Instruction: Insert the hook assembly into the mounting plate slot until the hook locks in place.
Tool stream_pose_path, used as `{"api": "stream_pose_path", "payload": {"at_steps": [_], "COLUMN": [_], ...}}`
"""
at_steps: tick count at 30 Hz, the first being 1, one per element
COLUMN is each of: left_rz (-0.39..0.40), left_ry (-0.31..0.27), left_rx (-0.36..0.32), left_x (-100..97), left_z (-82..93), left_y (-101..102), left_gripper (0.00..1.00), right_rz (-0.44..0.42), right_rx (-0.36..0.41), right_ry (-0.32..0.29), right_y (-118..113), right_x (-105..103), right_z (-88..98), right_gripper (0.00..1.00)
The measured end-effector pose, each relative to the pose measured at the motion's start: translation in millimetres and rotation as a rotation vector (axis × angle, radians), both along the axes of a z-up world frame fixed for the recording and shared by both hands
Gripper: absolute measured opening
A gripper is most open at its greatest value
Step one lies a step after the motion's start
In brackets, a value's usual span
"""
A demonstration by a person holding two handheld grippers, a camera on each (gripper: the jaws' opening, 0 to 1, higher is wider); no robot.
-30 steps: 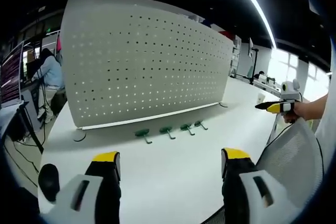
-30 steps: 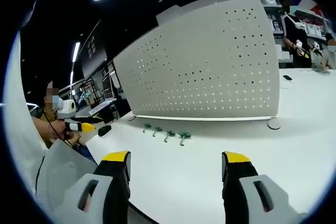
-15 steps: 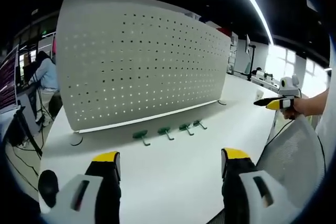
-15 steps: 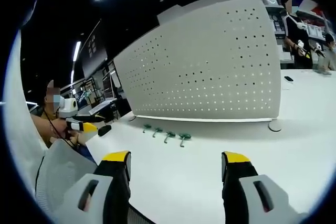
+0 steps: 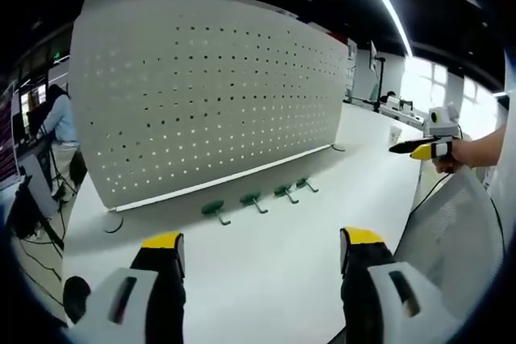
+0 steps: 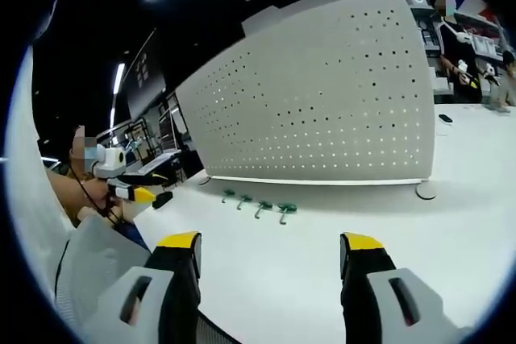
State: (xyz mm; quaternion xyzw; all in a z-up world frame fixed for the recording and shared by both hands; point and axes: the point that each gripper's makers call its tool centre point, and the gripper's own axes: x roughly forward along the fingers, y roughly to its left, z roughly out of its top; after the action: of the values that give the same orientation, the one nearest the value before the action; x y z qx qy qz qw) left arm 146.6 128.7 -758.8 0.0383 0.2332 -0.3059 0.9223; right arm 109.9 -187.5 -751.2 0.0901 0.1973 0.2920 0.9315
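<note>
**Both claws wide and empty, four hooks lying at the foot of the panel**

The left claw (image 5: 262,251) stands wide apart with nothing between its yellow-tipped jaws, held above the white counter (image 5: 266,263). The right claw (image 6: 270,255) is just as wide and just as empty, over the same counter (image 6: 322,263).

Four green hooks (image 5: 255,200) lie in a short row on the counter, just in front of the lower edge of the perforated mounting plate (image 5: 201,94), which stands upright as one large white panel. In the right gripper view the same four hooks (image 6: 260,202) sit near the panel's (image 6: 322,94) left end. None of them touches a claw, and none hangs in a hole; both claws are well apart from the row.

The hooks are small, and their exact shape is hard to make out. Which hole or slot of the panel would take a hook cannot be told.

In the left gripper view the right claw comes in at the right edge, held in a hand (image 5: 463,151), beside a mesh chair back (image 5: 455,231); a seated person (image 5: 56,114) shows at the far left. In the right gripper view the left claw (image 6: 145,193) appears at the left, its jaw spacing unclear from that angle, and a standing person (image 6: 455,42) is at the upper right behind the panel.
</note>
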Motion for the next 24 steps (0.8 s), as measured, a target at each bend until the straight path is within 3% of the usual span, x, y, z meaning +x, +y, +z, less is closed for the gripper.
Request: {"api": "stream_pose_path", "payload": {"at_steps": [10, 24], "left_rz": [-0.035, -0.146], "left_ry": [0.012, 0.040], "left_rx": [0.036, 0.097], "left_x": [19.0, 38.3], "left_z": [-2.6, -7.2], "left_y": [-1.0, -19.3], "left_gripper": [0.81, 0.82], "right_rz": [-0.009, -0.008], "right_rx": [-0.006, -0.018], "right_ry": [-0.001, -0.002], "right_y": [-3.8, -6.4], "right_x": [1.3, 4.1], "right_z": [1.4, 3.8], "right_gripper": [0.67, 0.67]}}
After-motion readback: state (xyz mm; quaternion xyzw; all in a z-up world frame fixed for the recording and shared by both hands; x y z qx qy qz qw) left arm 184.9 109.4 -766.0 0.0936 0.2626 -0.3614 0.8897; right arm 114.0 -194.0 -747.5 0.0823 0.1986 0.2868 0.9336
